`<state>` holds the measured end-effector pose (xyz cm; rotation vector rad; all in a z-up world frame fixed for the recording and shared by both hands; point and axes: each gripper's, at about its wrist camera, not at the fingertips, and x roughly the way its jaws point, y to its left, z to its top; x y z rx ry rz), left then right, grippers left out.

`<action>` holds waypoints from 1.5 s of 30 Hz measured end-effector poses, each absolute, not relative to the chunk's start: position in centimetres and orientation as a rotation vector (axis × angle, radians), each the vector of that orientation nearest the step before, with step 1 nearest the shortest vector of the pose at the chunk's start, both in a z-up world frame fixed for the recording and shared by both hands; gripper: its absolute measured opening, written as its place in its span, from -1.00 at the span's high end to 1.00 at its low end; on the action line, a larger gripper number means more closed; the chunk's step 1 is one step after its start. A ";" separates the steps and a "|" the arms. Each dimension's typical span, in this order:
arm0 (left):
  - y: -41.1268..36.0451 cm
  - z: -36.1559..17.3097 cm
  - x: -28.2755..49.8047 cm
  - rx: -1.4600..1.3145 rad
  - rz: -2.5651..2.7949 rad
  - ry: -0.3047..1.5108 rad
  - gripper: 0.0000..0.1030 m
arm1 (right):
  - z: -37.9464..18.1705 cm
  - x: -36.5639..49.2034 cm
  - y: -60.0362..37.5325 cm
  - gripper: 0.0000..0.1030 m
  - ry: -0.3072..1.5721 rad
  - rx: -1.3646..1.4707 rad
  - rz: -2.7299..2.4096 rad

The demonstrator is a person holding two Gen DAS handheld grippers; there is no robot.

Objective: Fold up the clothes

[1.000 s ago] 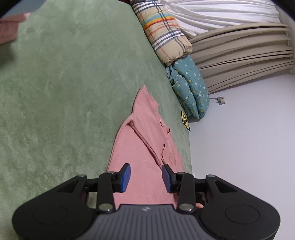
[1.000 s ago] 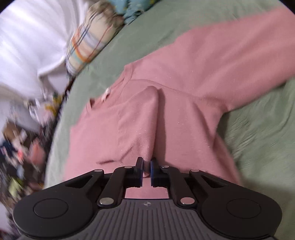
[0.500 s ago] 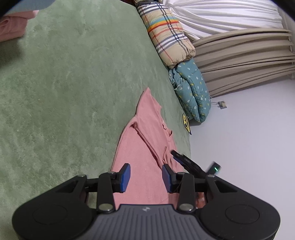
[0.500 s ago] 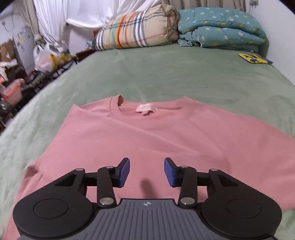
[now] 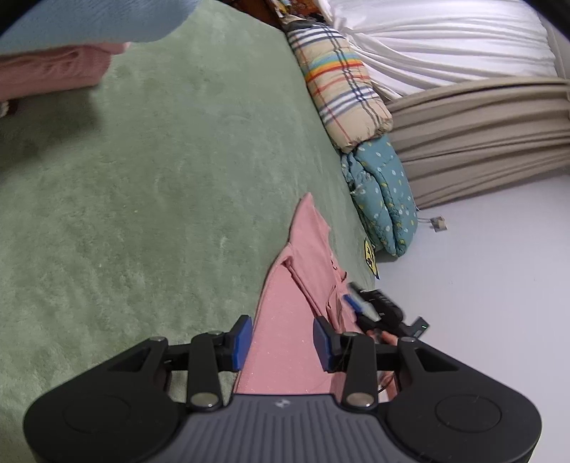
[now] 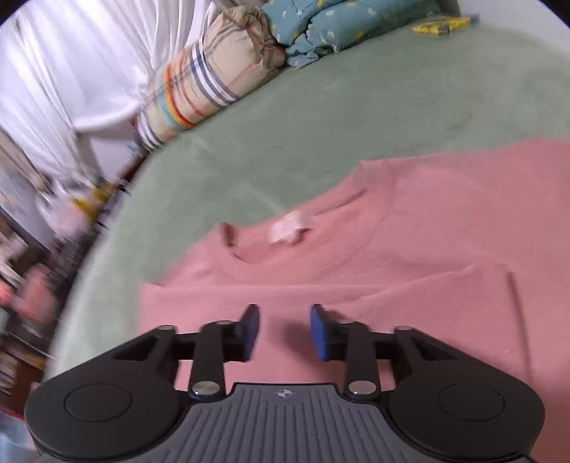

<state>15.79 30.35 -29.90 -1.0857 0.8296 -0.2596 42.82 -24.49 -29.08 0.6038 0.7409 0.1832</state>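
Pink knit sweatshirt [image 6: 409, 256] lies spread flat on the green plush bed cover [image 5: 142, 213], neck opening and white label [image 6: 290, 229] facing up, a fold running across its near part. Right tool [image 6: 284, 333] hovers just above the near pink cloth; its jaws have just been opening and now stand apart, with nothing between the blue pads [image 6: 317, 333]. Left tool [image 5: 283, 342] hangs over the sweatshirt's near edge [image 5: 302, 302], jaws spread, no cloth pinched; green cover shows under its left finger. In the left wrist view the right tool [image 5: 377, 310] shows blurred beside the garment's far side. At the bed's head sit a plaid striped bolster pillow [image 5: 342, 85] and a teal flowered quilt roll [image 5: 384, 203], touching each other. A small yellow card [image 6: 440, 25] lies near the quilt. White draped curtain [image 6: 71, 71] behind the pillow.
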 end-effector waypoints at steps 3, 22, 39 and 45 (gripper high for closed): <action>30.5 -30.2 15.8 -1.101 -0.255 0.825 0.29 | -27.5 42.6 -29.3 0.16 0.739 0.465 0.085; 26.0 -30.5 22.1 -1.027 -0.309 0.858 0.29 | -31.8 45.5 -32.6 0.70 0.922 0.367 0.132; 11.9 -32.1 54.9 -0.524 -0.238 0.976 0.83 | -29.1 22.2 -36.7 0.12 0.737 0.572 0.189; 11.7 -34.2 56.5 -0.557 -0.167 1.010 0.88 | -29.4 20.3 -36.6 0.12 0.739 0.615 0.190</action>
